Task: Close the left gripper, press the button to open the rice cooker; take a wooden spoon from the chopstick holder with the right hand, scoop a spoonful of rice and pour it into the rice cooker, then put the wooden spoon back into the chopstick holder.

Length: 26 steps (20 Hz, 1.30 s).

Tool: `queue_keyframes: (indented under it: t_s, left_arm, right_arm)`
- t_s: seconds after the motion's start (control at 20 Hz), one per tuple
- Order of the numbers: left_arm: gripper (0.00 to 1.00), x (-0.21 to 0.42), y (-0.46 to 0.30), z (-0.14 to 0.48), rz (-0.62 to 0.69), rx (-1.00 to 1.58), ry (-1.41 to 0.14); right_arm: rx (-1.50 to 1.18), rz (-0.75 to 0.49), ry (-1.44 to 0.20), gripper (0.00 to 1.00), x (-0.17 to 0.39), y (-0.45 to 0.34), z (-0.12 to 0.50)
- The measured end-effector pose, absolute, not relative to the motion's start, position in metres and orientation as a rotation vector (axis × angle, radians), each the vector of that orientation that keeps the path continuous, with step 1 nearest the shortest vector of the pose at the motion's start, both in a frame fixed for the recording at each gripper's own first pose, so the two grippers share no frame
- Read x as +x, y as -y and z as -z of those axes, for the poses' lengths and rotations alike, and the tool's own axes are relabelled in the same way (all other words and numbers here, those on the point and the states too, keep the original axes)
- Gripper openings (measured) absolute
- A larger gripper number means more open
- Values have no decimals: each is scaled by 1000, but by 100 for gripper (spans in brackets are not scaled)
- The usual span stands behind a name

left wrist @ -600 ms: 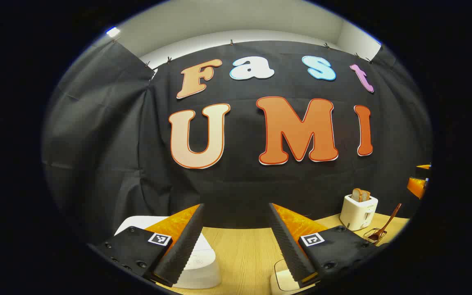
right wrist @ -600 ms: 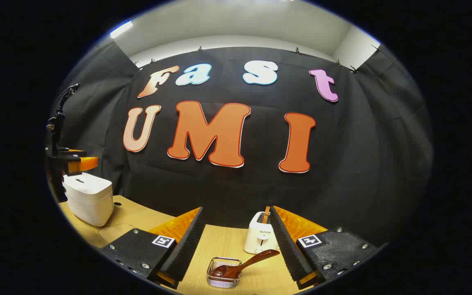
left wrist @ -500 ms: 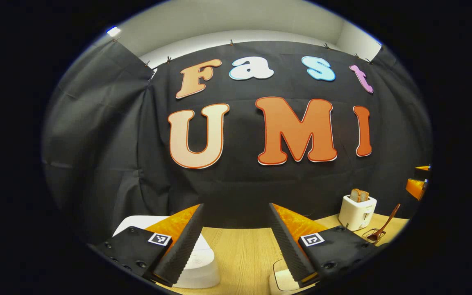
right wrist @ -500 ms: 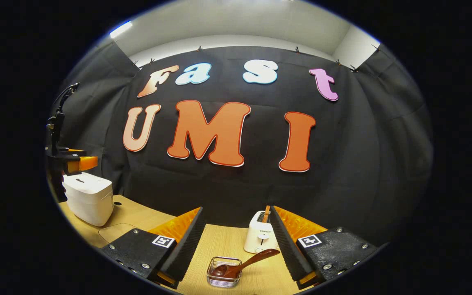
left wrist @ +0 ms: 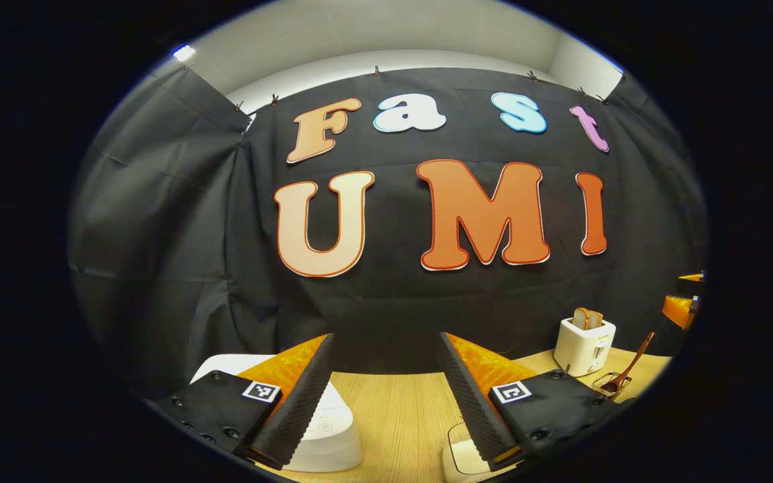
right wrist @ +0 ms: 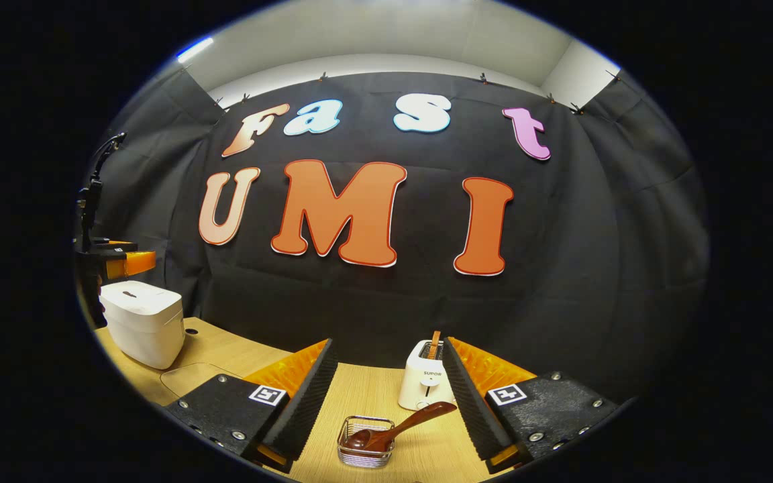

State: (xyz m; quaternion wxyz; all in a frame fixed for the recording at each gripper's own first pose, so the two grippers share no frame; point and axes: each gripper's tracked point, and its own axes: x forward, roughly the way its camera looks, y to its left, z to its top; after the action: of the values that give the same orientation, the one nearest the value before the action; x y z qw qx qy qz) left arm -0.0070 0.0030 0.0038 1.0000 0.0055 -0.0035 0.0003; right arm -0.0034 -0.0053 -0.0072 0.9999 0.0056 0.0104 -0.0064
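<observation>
Nothing done yet, I judge: rice cooker [right wrist: 143,323] lid down at far left, wooden spoon [right wrist: 400,427] in its holder [right wrist: 364,451]. Left gripper [left wrist: 386,396] and right gripper [right wrist: 386,399] both wide, empty.

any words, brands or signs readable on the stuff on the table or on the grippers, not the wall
None can be quoted with certainty.
White two-slot toaster: a small dark print on its front, too small to read for sure.
White box-shaped rice cooker: faint marks on its lid, blurred.
Left gripper and right gripper: square black-and-white code tags, no words.
</observation>
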Motion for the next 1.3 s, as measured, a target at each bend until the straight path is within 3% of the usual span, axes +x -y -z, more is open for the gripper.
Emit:
queue_keyframes:
  t_s: [0.2,0.3,0.6,0.65,0.95,1.3]
  left_arm:
    - [99,-7,-15,-12,-40,30,31]
    - [89,-8,-19,-17,-49,43,37]
    - [19,-7,-39,-28,-94,-7,32]
    - [12,-6,-44,-28,-101,-11,19]
    - [6,12,-90,-20,-177,-50,-117]
    - [4,31,-138,36,-224,-117,-389]
  right_arm:
    - [9,21,-23,94,-3,8,8]
    - [10,26,-22,94,-4,11,8]
    - [11,31,-8,94,-9,15,2]
    - [11,31,-8,94,-10,15,1]
    - [-2,51,-22,94,-13,24,2]
    - [9,63,-64,94,-12,29,18]
